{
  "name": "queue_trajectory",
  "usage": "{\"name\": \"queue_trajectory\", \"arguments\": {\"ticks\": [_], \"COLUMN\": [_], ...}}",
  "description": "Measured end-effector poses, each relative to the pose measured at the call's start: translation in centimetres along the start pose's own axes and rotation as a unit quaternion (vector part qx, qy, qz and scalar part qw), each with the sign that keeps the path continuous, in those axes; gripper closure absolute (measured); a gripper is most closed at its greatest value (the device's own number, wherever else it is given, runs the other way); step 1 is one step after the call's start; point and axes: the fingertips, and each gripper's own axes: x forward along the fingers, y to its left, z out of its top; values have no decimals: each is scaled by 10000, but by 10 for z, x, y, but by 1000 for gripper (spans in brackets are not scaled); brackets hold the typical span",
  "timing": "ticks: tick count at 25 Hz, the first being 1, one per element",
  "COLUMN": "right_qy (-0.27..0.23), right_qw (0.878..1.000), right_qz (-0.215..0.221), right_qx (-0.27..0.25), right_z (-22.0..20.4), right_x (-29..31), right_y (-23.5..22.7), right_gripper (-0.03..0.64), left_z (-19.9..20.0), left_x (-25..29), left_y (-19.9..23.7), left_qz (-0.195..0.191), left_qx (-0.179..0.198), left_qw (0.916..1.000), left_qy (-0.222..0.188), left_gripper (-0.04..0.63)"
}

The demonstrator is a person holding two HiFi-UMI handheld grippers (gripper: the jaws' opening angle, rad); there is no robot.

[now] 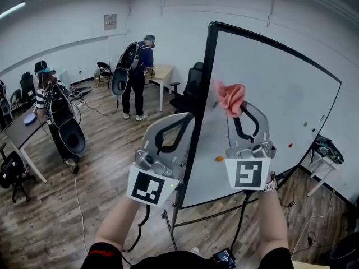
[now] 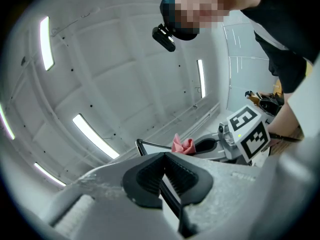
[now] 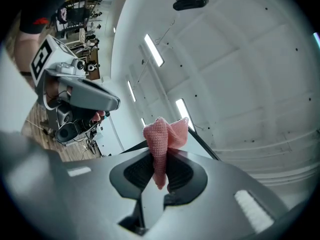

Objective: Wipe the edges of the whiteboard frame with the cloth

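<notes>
Now the right tongs [image 1: 242,107] pinch a pink cloth [image 1: 230,98] at the whiteboard [image 1: 275,100], just beside its black frame [image 1: 203,88], seemingly poised to wipe that edge. The left tongs [image 1: 184,121] clamp the frame lower down, apparently steadying it. No writing is legible.

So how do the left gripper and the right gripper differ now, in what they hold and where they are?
The right gripper is shut on the pink cloth; the left gripper holds no cloth and is closed on the black whiteboard frame. The right gripper is in front of the white board surface, the left gripper at the frame's left edge. Both are raised side by side.
</notes>
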Motion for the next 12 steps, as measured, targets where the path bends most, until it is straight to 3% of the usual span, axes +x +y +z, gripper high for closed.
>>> {"name": "queue_trajectory", "arguments": {"ticks": [12], "right_qy": [-264], "right_qw": [9976], "right_qz": [-312], "right_qx": [-564], "right_z": [55], "right_x": [61], "right_y": [-64], "right_gripper": [568], "left_z": [50], "left_x": [48], "left_y": [41], "left_qz": [-63], "left_qx": [425], "left_qw": [9984], "left_qy": [-377], "left_gripper": [594]}}
